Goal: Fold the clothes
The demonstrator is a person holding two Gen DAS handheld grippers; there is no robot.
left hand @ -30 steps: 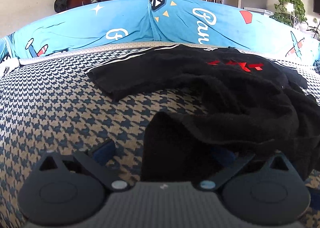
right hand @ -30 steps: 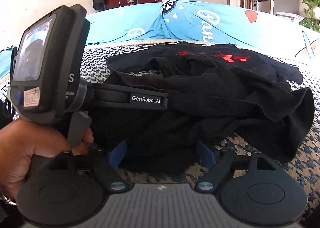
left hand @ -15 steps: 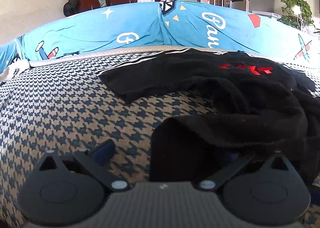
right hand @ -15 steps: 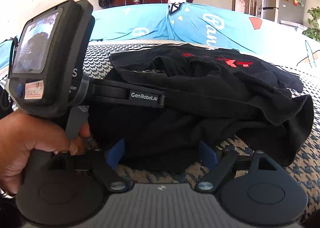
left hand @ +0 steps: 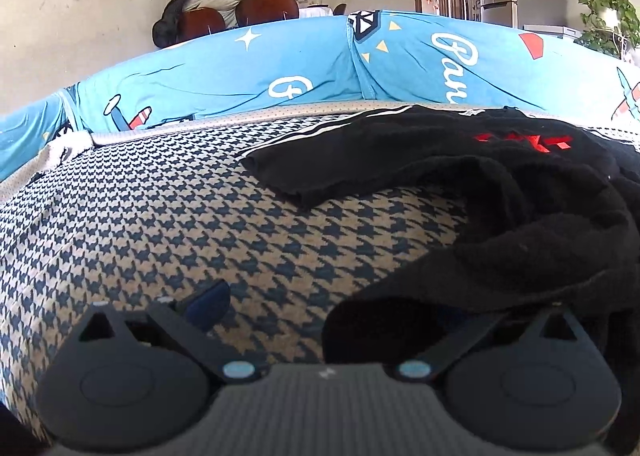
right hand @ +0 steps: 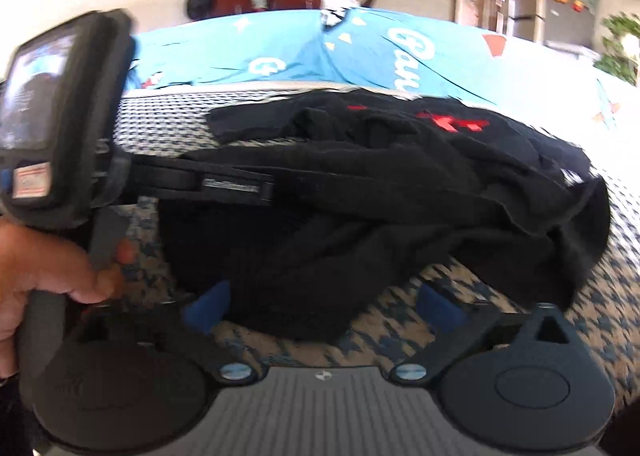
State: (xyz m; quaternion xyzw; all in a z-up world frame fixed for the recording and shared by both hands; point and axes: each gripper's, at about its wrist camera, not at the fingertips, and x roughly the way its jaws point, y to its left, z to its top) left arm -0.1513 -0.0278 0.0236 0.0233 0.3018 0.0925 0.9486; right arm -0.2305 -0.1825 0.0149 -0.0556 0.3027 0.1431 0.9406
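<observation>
Right wrist view: the left gripper (right hand: 280, 192), held in a hand (right hand: 44, 276), reaches into the black shirt (right hand: 400, 200) on the checked sofa (right hand: 400, 336); its jaws are hidden. The right gripper (right hand: 320, 306) is opening wide, with the shirt's hem between its 2 blue pads.

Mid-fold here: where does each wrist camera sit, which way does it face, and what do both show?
Left wrist: on the left tool, facing across the houndstooth cover to the black garment; own fingers only.
Right wrist: on the right tool, jaws opening, garment edge between them; left tool and holding hand show.
Shared: garment, blue backrest cover.
</observation>
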